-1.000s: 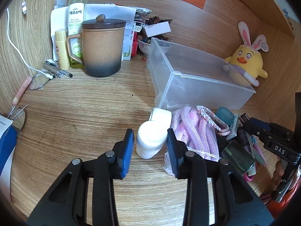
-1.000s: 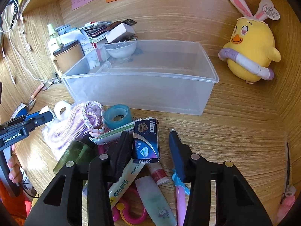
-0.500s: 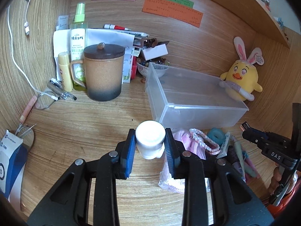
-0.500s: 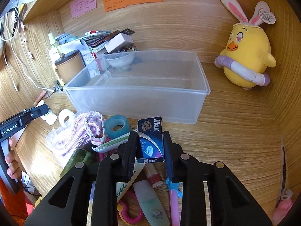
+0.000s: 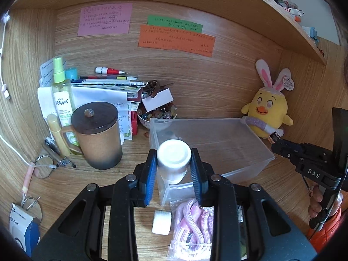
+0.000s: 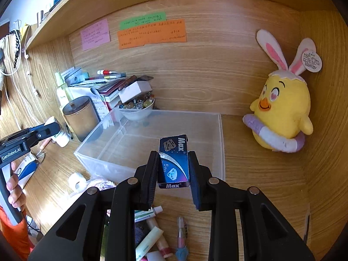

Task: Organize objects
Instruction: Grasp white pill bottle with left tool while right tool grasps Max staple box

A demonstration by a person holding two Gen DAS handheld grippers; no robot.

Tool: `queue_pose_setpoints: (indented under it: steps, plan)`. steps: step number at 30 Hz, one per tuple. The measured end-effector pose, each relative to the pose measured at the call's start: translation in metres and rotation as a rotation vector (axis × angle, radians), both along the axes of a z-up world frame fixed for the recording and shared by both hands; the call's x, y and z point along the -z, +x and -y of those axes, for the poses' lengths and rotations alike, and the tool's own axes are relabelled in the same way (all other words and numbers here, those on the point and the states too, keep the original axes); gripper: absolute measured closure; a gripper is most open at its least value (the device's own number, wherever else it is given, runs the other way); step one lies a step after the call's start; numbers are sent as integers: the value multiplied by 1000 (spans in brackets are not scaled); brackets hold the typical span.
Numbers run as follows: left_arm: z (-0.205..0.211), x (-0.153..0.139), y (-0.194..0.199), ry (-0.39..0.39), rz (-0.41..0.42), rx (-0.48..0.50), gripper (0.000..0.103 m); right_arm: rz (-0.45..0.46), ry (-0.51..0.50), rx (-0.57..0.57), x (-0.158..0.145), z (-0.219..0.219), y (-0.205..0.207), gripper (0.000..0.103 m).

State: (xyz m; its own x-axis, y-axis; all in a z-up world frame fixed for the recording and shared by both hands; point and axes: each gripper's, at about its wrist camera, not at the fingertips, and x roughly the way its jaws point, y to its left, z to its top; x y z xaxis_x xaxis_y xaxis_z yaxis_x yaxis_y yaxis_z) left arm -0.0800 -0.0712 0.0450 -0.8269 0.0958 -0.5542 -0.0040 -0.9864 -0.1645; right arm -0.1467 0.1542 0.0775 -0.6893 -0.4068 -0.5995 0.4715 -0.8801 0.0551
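Note:
My left gripper (image 5: 174, 169) is shut on a small white bottle (image 5: 173, 159), lifted above the desk just in front of the near left corner of the clear plastic bin (image 5: 250, 143). My right gripper (image 6: 173, 169) is shut on a dark blue Max box (image 6: 175, 163), raised over the front wall of the same bin (image 6: 102, 143). The bin holds nothing. In the right wrist view the left gripper (image 6: 52, 130) shows at the left with the white bottle (image 6: 62, 138) in it. The right gripper (image 5: 280, 145) shows at the right of the left wrist view.
On the desk lie a pink rope in a bag (image 5: 193, 221), a white tape roll (image 5: 161, 222), pens and tubes (image 6: 152, 235). A lidded brown mug (image 5: 97, 134), spray bottle (image 5: 62, 95), bead bowl (image 5: 158, 115) and paper stack stand back left. A yellow plush chick (image 6: 282, 113) sits right.
Both grippers closed on their objects and lifted them off the desk. The white bottle and the Max box now hang near the bin; the view rose toward the back wall.

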Motion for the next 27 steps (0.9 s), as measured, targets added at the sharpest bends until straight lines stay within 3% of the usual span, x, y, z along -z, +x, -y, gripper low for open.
queue_pose_setpoints:
  steps: [12, 21, 27]
  plan:
    - [-14, 39, -58, -28, 167, 66, 73, 150, 86, -9, 42, 22, -57, 79]
    - [-24, 51, -74, -91, 205, 81, 73, 204, 153, -53, 60, 45, -71, 79]
    - [-25, 51, -76, -86, 215, 96, 73, 205, 172, -60, 62, 51, -73, 78]
